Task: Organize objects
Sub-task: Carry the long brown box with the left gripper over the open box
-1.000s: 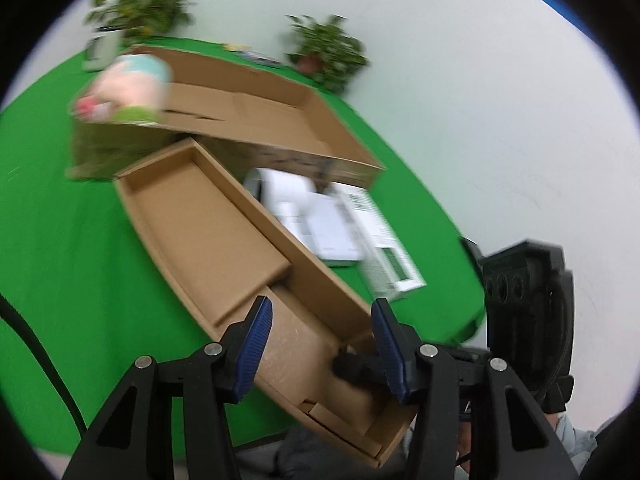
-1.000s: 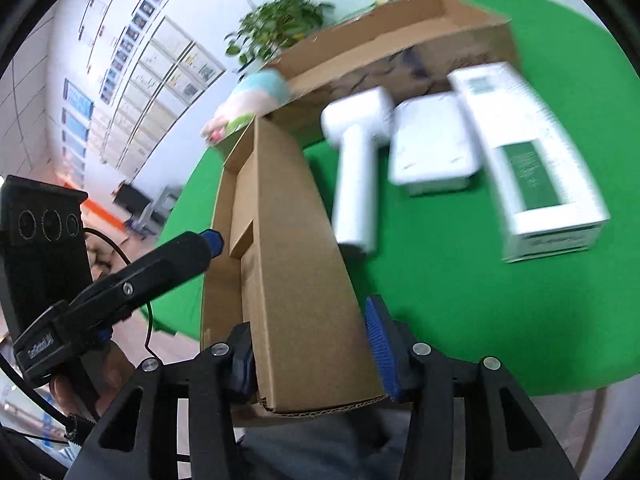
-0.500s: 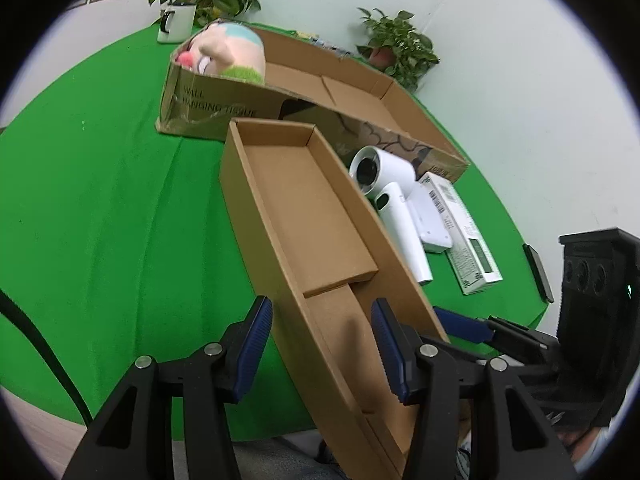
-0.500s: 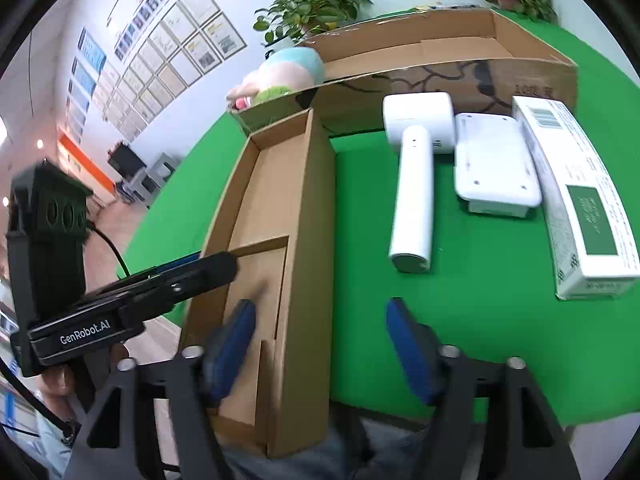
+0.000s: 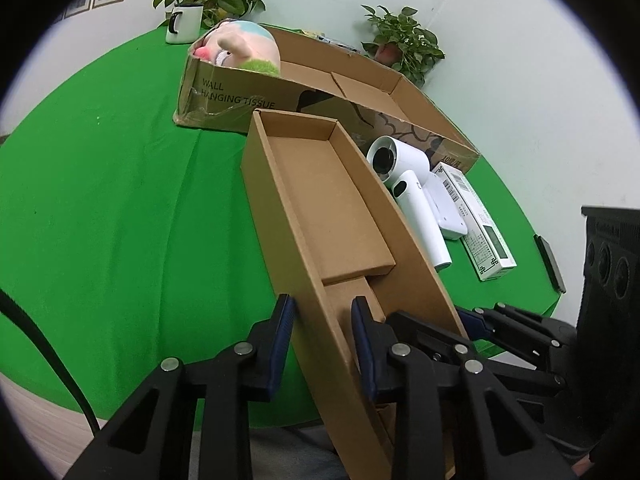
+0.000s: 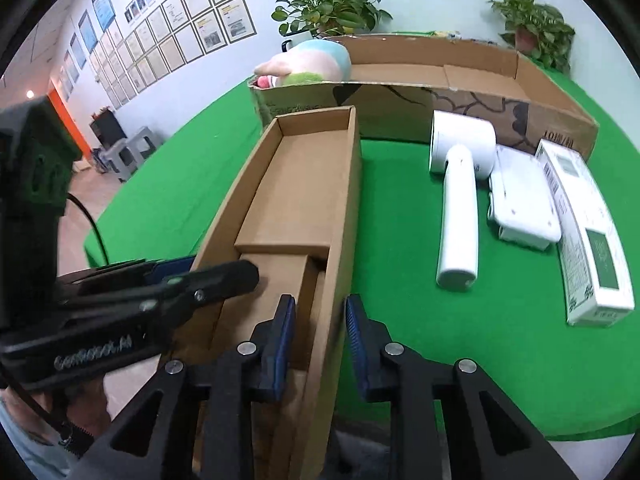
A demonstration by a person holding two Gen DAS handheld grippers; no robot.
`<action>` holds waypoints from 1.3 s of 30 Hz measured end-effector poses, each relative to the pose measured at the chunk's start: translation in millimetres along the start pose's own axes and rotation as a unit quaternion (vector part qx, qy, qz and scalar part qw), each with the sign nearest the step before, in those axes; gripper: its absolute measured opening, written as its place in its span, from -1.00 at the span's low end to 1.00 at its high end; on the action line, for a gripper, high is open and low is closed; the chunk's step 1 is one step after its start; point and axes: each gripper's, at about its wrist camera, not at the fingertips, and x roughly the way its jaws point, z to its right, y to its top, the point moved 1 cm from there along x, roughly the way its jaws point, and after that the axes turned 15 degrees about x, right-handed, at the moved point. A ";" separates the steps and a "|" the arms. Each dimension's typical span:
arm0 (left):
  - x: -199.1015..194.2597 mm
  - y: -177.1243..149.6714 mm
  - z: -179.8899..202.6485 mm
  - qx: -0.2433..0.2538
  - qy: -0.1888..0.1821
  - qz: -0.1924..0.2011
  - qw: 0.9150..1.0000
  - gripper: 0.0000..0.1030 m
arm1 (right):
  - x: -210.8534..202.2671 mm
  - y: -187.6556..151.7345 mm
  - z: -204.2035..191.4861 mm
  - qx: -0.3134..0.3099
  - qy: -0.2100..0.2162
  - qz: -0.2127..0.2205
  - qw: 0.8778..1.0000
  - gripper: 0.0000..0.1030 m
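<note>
Now your left gripper (image 5: 322,336) has just been closing and straddles the left long wall of the narrow cardboard tray (image 5: 320,184), one blue pad outside, one inside; both pads look pressed to the wall. Your right gripper (image 6: 320,330) has likewise just been closing and clamps the opposite long wall at the near end, pads on either face.

Tray: long, open-topped, near end overhanging the table edge toward you, far end just short of the big cardboard box (image 6: 460,92); cannot tell whether they touch. Inside, a raised cardboard insert (image 6: 288,216) fills the far part; the near part sits lower, and your left gripper's inner finger reaches into it.

Edges: the green table (image 5: 100,200) curves away on both sides; its near rim runs just under both grippers. Open cloth lies to the left of the tray, wide and bare.

Right of the tray, a strip of bare cloth, then the white hair dryer (image 6: 458,208), handle pointing toward you, head near the big box. Just beside it a flat white device (image 6: 520,196), then a white and green carton (image 6: 588,236), the three lying close together in a row.

Big box runs across the back, a plush toy (image 6: 308,66) sticking out at its left end. Behind it: a white mug (image 5: 184,24) and two potted plants (image 5: 400,44) against the wall
</note>
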 end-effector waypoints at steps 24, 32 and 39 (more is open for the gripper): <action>-49.7 83.2 71.9 0.115 0.038 0.120 0.985 -0.60 | -103.1 40.7 21.4 0.037 -0.011 0.159 0.986 -0.78; -63.9 123.6 79.4 0.130 0.046 0.157 0.978 -0.61 | -136.0 75.7 12.4 0.028 -0.017 0.204 0.979 -0.79; -80.1 153.3 72.8 0.138 0.057 0.189 0.971 -0.61 | -158.8 106.9 -6.4 0.010 -0.013 0.235 0.972 -0.80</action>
